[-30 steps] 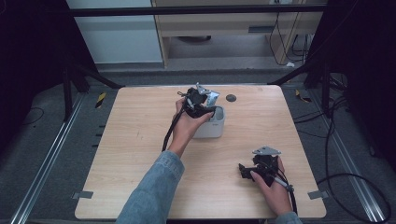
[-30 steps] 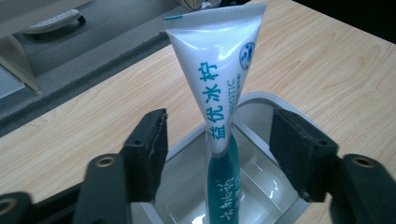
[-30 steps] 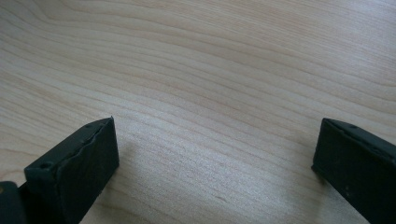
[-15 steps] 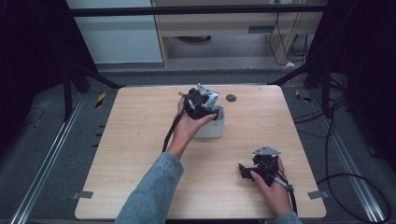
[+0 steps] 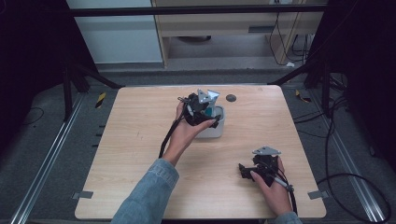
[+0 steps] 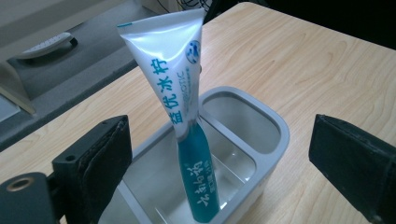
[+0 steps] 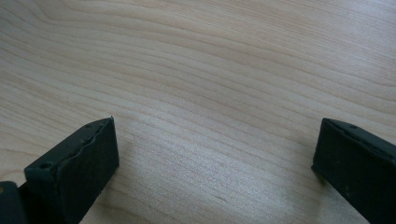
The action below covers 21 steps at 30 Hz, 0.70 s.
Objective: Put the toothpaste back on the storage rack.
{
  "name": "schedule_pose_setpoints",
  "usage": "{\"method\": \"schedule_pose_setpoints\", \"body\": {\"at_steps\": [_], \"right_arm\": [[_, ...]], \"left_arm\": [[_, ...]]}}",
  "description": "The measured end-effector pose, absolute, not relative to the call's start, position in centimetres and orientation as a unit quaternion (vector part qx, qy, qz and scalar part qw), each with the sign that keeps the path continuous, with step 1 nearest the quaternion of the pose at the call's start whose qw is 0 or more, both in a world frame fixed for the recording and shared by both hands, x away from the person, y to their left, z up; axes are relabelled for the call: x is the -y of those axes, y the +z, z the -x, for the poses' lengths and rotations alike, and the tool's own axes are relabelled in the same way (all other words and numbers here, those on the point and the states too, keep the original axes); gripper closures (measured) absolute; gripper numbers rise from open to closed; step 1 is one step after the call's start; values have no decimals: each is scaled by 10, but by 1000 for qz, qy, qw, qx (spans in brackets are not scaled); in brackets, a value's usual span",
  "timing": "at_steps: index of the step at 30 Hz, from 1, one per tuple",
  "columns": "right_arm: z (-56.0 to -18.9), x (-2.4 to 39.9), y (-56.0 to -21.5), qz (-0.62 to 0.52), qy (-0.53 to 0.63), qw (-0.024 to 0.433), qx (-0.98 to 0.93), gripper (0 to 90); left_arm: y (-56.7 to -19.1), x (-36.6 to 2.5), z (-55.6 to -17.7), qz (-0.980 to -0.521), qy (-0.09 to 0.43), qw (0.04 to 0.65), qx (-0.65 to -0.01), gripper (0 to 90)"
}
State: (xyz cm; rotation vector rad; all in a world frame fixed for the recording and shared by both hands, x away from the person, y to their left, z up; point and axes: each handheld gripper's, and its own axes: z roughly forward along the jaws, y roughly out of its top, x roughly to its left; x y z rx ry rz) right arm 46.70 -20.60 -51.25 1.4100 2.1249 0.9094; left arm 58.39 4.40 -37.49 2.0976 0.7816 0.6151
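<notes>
— Where is the toothpaste tube (image 6: 184, 100) compared with my left gripper (image 6: 219, 163)?

— In the left gripper view, I see it between the two black jaws but touching neither of them. It stands in the grey holder (image 6: 273, 123), leaning a little, with the flat crimped end up and the teal end down in the near compartment, resting against the divider wall. The holder has two compartments; the far one I see with nothing inside.

— And how wide is the left one?

— Wide apart. One jaw is at the left side of the holder, the other at the right side, and there is free space on both sides of the tube. It holds nothing. From the high view, my left hand (image 5: 187, 128) keeps this gripper (image 5: 201, 108) over the holder (image 5: 215, 128) near the far middle of the table (image 5: 135, 140).

— The right gripper (image 7: 215, 154)?

— Also wide apart, with nothing between the jaws, just bare wood of the table (image 7: 210, 70) in the right gripper view. In the high view it (image 5: 261, 169) is low at the near right part of the table, in my right hand (image 5: 273, 191), well apart from the holder. A small dark round thing (image 5: 230, 98) lies on the table just behind the holder; I cannot tell what it is.
</notes>
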Motion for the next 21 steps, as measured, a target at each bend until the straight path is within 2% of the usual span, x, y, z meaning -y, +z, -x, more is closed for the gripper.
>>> {"method": "schedule_pose_setpoints", "body": {"at_steps": [21], "right_arm": [[-467, 206, -513, -509, 329, 215, -766, 4]], "left_arm": [[-373, -58, -551, -829, 242, 412, -292, 56]]}}
